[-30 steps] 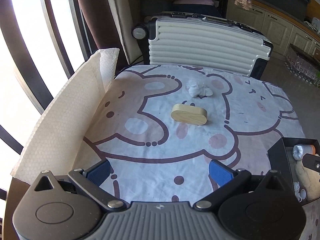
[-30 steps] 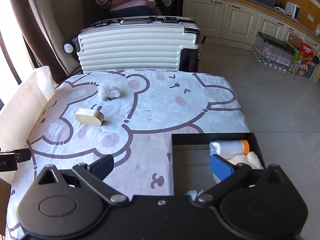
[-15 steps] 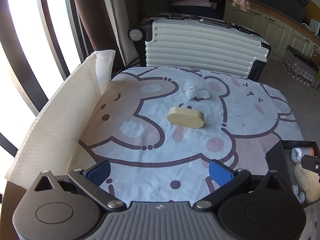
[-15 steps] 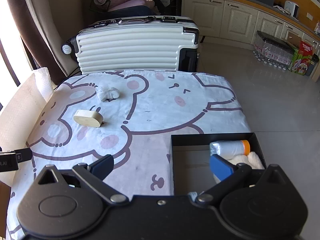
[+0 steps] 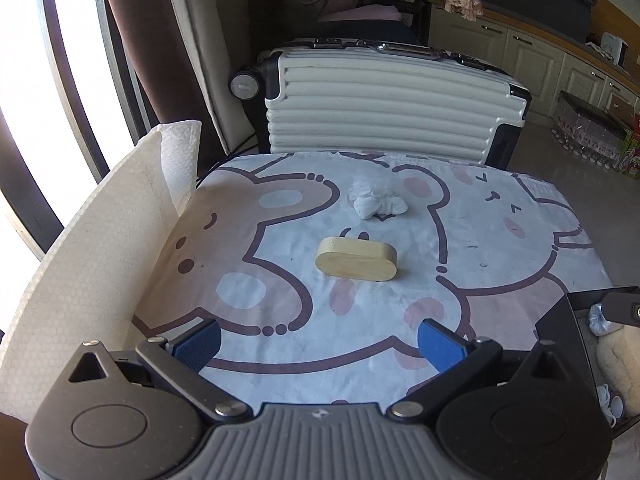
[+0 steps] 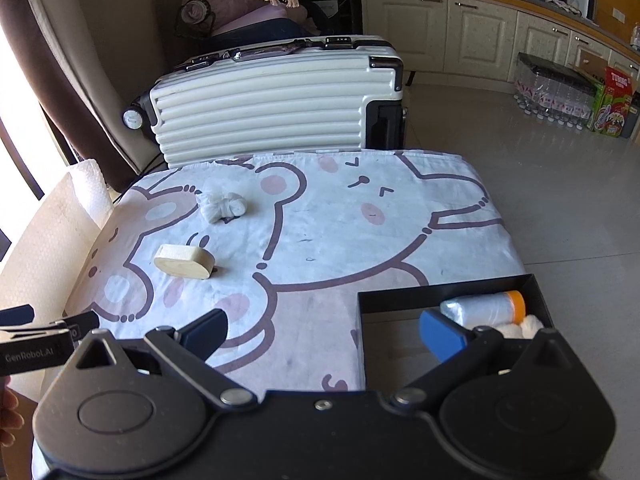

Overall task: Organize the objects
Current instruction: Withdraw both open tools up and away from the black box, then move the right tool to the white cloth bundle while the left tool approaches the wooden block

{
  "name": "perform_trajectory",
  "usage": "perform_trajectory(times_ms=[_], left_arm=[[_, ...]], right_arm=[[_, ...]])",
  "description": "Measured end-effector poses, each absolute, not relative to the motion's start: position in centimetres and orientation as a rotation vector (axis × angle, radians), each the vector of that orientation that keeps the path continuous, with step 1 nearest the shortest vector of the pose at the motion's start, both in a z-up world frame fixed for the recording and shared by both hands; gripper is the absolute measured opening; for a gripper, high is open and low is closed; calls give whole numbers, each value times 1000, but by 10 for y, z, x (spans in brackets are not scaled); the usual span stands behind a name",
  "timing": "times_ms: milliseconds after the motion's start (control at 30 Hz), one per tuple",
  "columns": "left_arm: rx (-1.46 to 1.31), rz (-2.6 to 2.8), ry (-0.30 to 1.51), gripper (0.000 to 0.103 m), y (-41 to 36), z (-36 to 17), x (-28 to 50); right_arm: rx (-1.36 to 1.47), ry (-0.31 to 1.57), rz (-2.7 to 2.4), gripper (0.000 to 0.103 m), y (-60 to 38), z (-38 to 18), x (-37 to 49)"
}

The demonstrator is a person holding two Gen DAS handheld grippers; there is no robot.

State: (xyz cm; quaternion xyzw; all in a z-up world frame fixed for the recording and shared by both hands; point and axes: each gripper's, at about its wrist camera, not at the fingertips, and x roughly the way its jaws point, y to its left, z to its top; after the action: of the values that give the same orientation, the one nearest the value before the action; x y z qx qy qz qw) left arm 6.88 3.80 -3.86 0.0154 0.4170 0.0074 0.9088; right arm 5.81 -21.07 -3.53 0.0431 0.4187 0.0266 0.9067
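Observation:
A pale wooden oval block (image 5: 356, 264) lies mid-table on the bear-print cloth (image 5: 280, 240); it also shows in the right wrist view (image 6: 184, 261). A crumpled white cloth (image 5: 376, 201) lies behind it, seen too in the right wrist view (image 6: 222, 206). A black box (image 6: 440, 286) at the table's near right holds a wrapped bottle with an orange cap (image 6: 482, 308) and something fluffy and white (image 6: 528, 325). My left gripper (image 5: 318, 346) is open and empty, short of the block. My right gripper (image 6: 322, 336) is open and empty over the box's left edge.
A white suitcase (image 5: 384, 108) lies behind the table. A sheet of white bubble wrap (image 5: 92, 260) stands along the table's left edge by the window. Bare floor and kitchen cabinets (image 6: 480, 36) lie to the right, with packs of bottles (image 6: 552, 92).
Both grippers have drawn back and shifted slightly, so the table objects look a little farther away. Nothing on the table moved. Both grippers stayed open.

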Motion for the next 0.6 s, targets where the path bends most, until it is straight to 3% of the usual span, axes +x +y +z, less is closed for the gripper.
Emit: perform_trajectory(times_ms=[400,600], left_arm=[[23,-32,794,102,26,-63,105],[31,-74,761,95,23,-78,122]], right_arm=[[119,906,72,103,-205,-62,96],[144,906,84,103,-199,-73,117]])
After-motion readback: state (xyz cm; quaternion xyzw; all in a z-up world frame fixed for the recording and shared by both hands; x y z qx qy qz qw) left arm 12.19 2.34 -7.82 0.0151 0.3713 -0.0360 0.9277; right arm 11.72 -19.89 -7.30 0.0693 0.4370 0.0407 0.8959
